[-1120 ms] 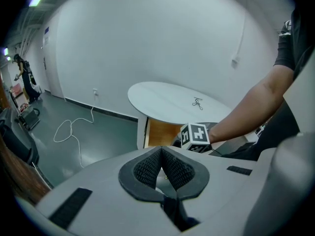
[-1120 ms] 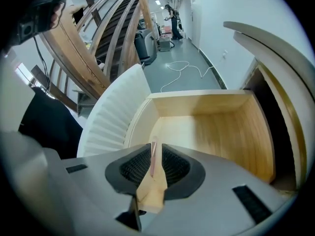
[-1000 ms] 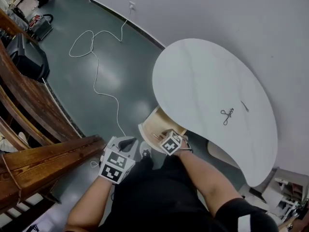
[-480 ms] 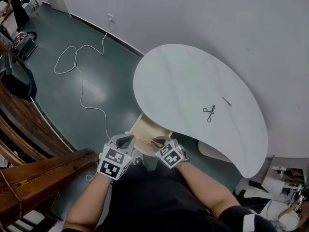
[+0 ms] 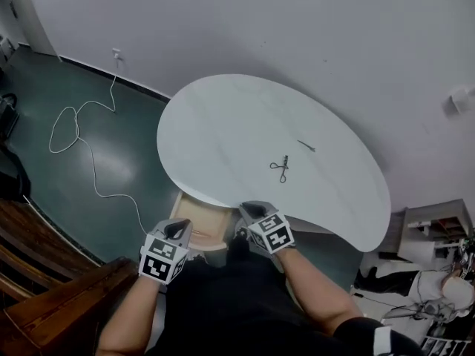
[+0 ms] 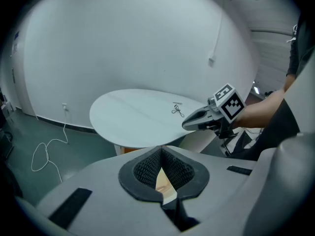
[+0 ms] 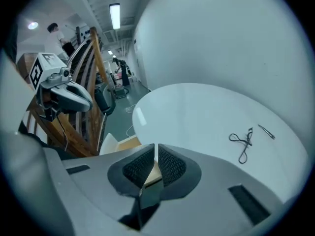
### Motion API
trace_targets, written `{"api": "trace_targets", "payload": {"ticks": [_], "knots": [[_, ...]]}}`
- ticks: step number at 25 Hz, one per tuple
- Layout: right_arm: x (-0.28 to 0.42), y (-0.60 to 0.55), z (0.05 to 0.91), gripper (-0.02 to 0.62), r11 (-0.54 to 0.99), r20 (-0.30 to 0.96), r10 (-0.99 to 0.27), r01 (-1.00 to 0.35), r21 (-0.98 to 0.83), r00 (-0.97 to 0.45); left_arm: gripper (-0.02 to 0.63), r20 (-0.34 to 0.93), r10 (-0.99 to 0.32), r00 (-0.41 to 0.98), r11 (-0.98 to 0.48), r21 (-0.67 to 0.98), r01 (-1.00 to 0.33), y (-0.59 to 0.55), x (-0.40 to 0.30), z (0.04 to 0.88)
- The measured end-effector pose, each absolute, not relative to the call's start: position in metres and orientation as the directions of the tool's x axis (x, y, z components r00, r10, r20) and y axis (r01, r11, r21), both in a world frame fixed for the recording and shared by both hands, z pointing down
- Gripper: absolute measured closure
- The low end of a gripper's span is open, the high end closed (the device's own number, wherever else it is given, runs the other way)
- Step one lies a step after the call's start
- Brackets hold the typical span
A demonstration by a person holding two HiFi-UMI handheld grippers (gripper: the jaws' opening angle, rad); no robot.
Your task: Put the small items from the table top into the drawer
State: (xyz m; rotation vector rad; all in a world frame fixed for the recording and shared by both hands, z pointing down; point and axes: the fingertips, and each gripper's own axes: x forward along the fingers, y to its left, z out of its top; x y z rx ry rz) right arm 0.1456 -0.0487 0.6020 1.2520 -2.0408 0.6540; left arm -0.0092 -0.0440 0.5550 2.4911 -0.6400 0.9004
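Fingers: the left gripper (image 5: 178,230) and the right gripper (image 5: 252,212) are both holding their fingers together, gripping nothing.
Items: a dark looped piece (image 5: 280,167) and a thin pin (image 5: 306,146) are lying on the white table (image 5: 223,124), near each other but apart.
Direction: the looped piece is sitting ahead and slightly right of the right gripper, which looks the nearer one.
Axis: it is lying lengthwise, roughly pointing away from the person; the pin is slanting across beyond it.
Drawer: the drawer (image 5: 194,215) is standing open under the table's near edge, between the grippers.
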Motion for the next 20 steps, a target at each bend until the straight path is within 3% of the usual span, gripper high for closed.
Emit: {"api": "trace_targets", "payload": {"ticks": [11, 20], "knots": [[0.278, -0.068, 0.603, 0.572, 0.149, 0.745, -0.657, -0.989, -0.021, -0.115, 0.592, 0.671, -0.268, 0.691, -0.838, 0.191, -0.510, -0.061, 0.029, 0.542], [0.341, -0.094, 0.626, 0.556, 0.026, 0.767, -0.640, -0.999, -0.032, -0.041, 0.592, 0.695, -0.312, 0.648, -0.803, 0.172, -0.571, -0.069, 0.025, 0.539]]}}
